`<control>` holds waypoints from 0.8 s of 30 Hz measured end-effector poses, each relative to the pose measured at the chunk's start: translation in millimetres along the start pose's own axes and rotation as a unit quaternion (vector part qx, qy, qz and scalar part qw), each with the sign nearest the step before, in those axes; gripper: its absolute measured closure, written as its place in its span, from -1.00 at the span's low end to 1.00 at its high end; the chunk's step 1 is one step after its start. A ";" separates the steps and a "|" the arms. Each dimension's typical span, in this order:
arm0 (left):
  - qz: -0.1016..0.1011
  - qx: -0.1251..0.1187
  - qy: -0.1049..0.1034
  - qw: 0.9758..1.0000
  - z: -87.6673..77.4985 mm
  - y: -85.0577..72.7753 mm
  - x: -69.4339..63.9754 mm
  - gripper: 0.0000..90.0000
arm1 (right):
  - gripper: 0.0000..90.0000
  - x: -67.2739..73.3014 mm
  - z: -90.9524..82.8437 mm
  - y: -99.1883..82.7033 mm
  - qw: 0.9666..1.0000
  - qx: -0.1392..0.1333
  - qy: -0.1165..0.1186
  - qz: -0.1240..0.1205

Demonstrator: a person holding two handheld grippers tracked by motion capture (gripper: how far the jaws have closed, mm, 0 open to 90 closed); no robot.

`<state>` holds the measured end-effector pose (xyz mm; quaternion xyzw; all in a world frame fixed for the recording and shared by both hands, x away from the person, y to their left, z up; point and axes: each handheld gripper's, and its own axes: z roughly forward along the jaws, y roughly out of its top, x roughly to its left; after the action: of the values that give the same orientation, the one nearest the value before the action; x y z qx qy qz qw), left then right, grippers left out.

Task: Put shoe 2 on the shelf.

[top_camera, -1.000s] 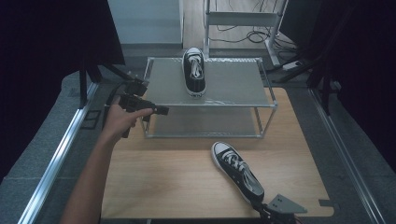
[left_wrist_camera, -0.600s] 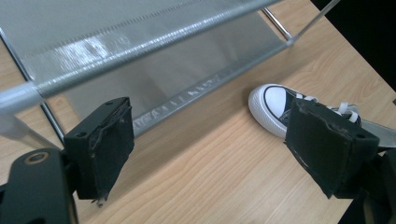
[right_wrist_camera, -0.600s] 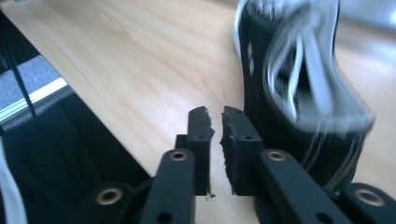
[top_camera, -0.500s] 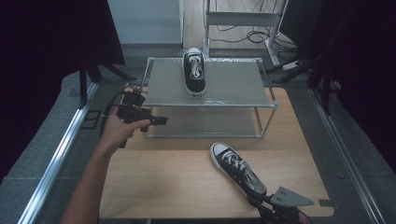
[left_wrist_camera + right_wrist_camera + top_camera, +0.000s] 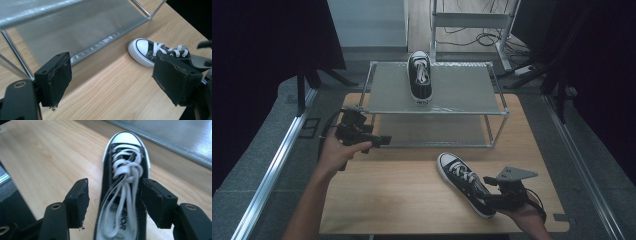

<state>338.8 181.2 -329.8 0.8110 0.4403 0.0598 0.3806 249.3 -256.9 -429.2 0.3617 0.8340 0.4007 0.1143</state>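
Wooden surface (image 5: 382, 200) lies bare left of the black sneaker (image 5: 462, 181), which sits near its front edge — white toe toward the rack (image 5: 452, 100). Right gripper (image 5: 113, 202) fingers have just been opening, astride it, untouching. Left gripper (image 5: 111, 80) fingers wide — empty.

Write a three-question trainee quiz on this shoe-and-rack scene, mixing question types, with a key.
1. True or false: the right gripper has its jaws apart on either side of the shoe on the table.
2. Multiple choice: where does the second shoe sit? A) on the rack's top shelf B) on the lower shelf C) on the floor
3. Fill in: the left gripper has its jaws open with ____ between them.

Key: 1 true, the pads stand clear of the shoe's sides, having just been opening. 2 A. 3 nothing.
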 end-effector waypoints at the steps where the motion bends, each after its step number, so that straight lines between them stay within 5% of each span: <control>1: 0.003 0.001 0.002 1.000 0.7 -2.3 -1.8 -0.65 | -0.13 -2.0 2.3 2.3 1.000 0.006 0.007 0.000; 8: 0.011 0.002 -0.004 1.000 7.5 -20.4 -9.9 -0.65 | -0.24 -8.0 20.7 15.7 0.999 0.040 0.021 0.005; 24: 0.006 0.007 0.000 1.000 18.2 -48.6 -8.2 -0.64 | -0.56 -14.4 56.8 21.7 0.993 0.121 -0.002 0.009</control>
<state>309.2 180.4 -373.2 0.8161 0.4361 0.0587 0.3745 298.0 -224.5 -451.4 0.3812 0.8729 0.2967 0.0680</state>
